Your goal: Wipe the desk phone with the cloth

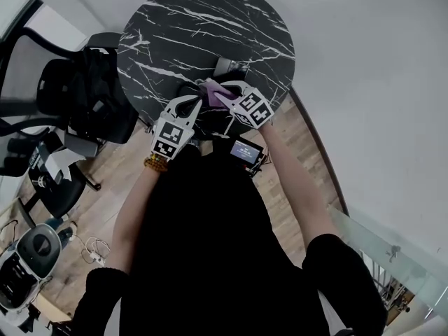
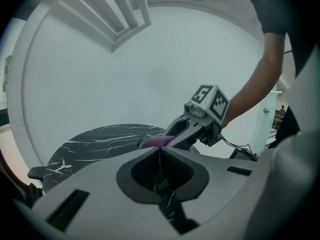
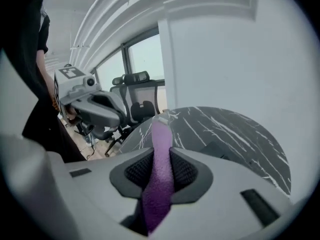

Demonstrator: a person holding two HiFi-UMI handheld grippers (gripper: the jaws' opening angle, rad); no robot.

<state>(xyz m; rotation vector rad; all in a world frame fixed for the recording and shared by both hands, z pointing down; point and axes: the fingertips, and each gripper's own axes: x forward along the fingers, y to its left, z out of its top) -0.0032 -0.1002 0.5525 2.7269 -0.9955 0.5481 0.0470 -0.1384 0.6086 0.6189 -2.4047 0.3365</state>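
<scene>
A round black marble table (image 1: 175,26) stands against a white wall. My right gripper (image 1: 222,93) is over its near edge, shut on a purple cloth (image 1: 211,92). In the right gripper view the cloth (image 3: 160,174) runs up between the jaws and sticks out past them. My left gripper (image 1: 194,103) is close on the left, shut with nothing in it; its jaws (image 2: 159,151) meet in a thin line. A grey and dark object (image 1: 226,67), possibly the desk phone, lies on the table just beyond the grippers; the black tabletop makes it hard to make out.
A black office chair (image 1: 77,93) stands left of the table. A small device with a lit screen (image 1: 246,151) hangs at the person's waist. Other equipment and cables (image 1: 31,250) lie on the wooden floor at lower left.
</scene>
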